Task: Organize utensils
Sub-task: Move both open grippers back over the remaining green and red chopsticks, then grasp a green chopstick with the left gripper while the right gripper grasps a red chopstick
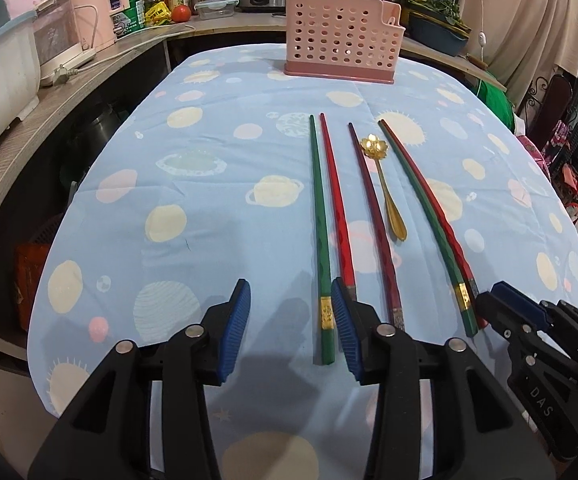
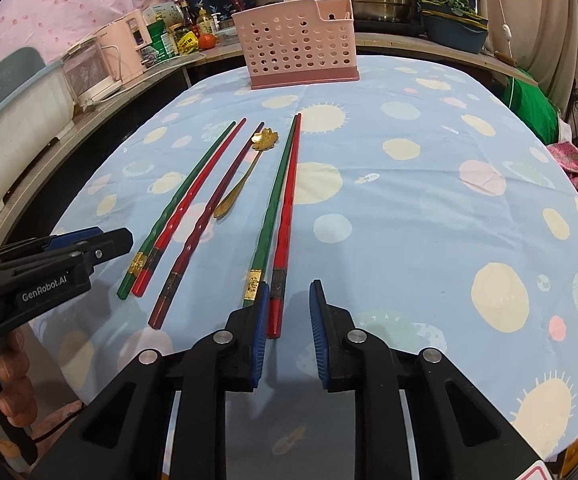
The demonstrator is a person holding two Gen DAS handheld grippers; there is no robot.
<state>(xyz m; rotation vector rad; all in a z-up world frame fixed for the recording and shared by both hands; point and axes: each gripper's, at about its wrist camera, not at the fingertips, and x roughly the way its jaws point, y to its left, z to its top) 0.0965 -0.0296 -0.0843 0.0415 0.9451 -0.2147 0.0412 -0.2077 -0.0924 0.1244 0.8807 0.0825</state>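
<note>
Hiding chopstick ends, left tongs [image 1: 291,328] gaping, right tongs [image 2: 288,334] parted, holder [image 1: 341,36] contents unclear

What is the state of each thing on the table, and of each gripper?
left gripper: open, holds nothing
right gripper: open, holds nothing
pink utensil holder: upright at the far end of the table; no chopstick from the table in it
left green and red chopstick pair: flat on the cloth
dark red chopstick: flat, alone
gold spoon: flat, bowl towards the holder
right green and red chopstick pair: flat, side by side
</note>
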